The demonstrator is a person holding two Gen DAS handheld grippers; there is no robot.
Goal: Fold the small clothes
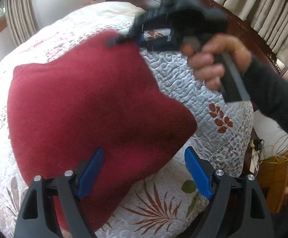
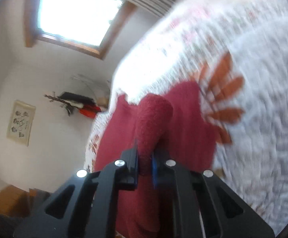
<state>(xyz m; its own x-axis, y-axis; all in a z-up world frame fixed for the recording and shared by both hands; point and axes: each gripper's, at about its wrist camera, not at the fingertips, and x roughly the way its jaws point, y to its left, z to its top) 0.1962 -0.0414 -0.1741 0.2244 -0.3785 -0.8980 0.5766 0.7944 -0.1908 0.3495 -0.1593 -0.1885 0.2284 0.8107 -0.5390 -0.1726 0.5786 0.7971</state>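
Red cloth [image 1: 88,107] over the bed quilt [image 1: 203,103]. Left tongs [image 1: 144,172] spread wide, holding nothing. Left view shows hand [image 1: 213,59] gripping right tongs [image 1: 114,39] at the cloth's far corner; right view alone shows them pinching a bunched fold.

Fuzzy red knit garment [image 1: 88,107], seemingly quilted bedspread [image 1: 193,91]

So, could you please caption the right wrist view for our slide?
Right gripper shut on a bunched fold of dark red knitted garment over the floral quilted bedspread.
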